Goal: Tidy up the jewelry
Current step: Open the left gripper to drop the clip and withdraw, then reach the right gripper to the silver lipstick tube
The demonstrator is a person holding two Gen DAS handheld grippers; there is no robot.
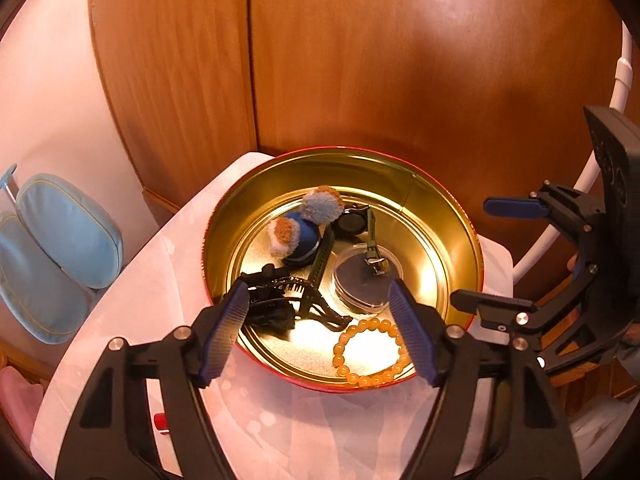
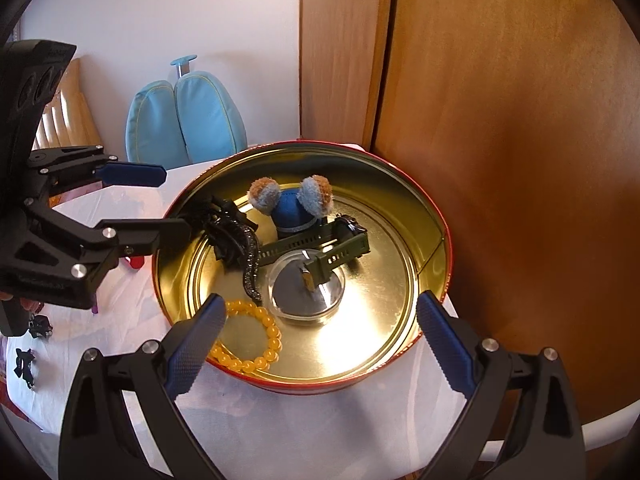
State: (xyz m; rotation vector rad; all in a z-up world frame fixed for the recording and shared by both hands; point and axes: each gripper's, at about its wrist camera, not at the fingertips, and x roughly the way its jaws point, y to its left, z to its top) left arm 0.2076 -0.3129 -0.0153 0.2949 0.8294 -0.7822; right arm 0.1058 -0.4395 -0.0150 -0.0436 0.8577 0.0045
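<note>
A round gold tin with a red rim (image 1: 448, 208) (image 2: 430, 216) stands on the white cloth. Inside lie an amber bead bracelet (image 1: 352, 376) (image 2: 272, 344), a black hair clip (image 1: 288, 292) (image 2: 232, 236), a green-strapped watch (image 1: 352, 222) (image 2: 344, 244), a clear round case (image 1: 356, 280) (image 2: 296, 292) and a blue plush piece with fluffy ears (image 1: 308, 232) (image 2: 292, 212). My left gripper (image 1: 318, 300) (image 2: 172, 202) stands open over the tin's near left, the hair clip below its jaws, untouched. My right gripper (image 2: 322, 302) (image 1: 476, 254) hangs open over the tin's near edge, empty.
A wooden wardrobe (image 1: 360, 60) rises right behind the tin. A light blue chair back (image 2: 184, 120) (image 1: 60, 248) stands to the left. Small black clips (image 2: 24, 360) and a red item (image 1: 160, 420) lie on the white cloth (image 2: 320, 432) left of the tin.
</note>
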